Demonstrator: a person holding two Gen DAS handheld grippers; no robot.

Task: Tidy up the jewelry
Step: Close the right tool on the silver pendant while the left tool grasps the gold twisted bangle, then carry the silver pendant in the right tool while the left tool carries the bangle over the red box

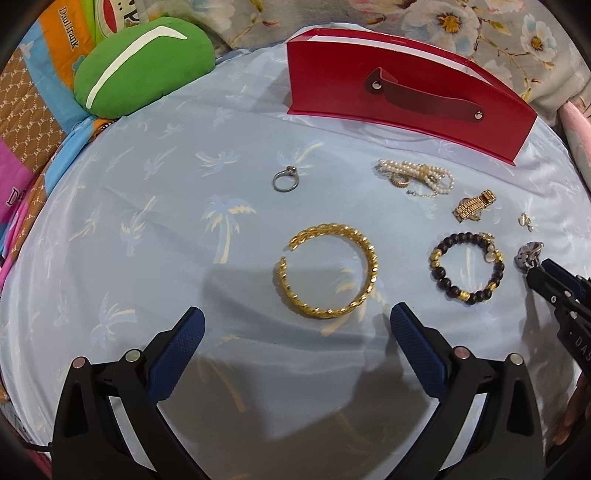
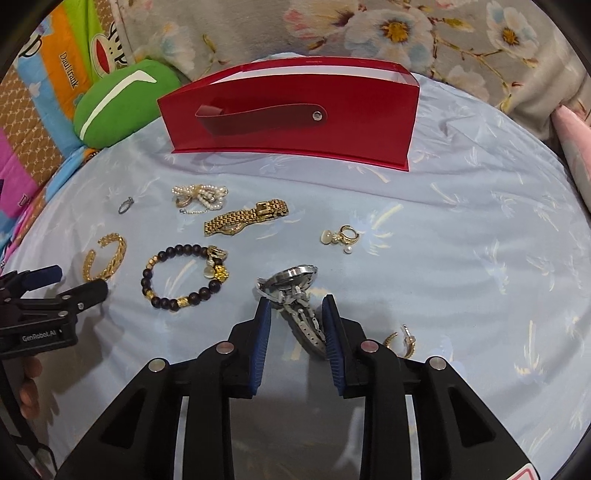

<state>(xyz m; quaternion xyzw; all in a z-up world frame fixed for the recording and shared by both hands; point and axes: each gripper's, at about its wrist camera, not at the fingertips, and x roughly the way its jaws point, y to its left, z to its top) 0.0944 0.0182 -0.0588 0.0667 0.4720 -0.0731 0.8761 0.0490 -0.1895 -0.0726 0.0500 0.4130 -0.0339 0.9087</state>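
My right gripper (image 2: 295,306) is shut on the band of a silver watch (image 2: 291,284); the watch also shows in the left wrist view (image 1: 530,254). My left gripper (image 1: 295,325) is open and empty, just short of a gold cuff bracelet (image 1: 328,273). A dark bead bracelet (image 1: 465,266), a pearl bracelet (image 1: 417,173), a gold watch (image 1: 474,208) and a silver ring (image 1: 285,180) lie on the light blue sheet (image 1: 147,221). An open red box (image 1: 402,96) stands at the back. A gold pearl ring (image 2: 341,236) and a gold earring (image 2: 402,339) lie near my right gripper.
A green cushion (image 1: 144,62) lies at the back left. Flowered bedding (image 2: 406,33) rises behind the red box. Patterned bedding runs along the left edge (image 1: 26,122). A pink fold (image 2: 576,140) sits at the right edge.
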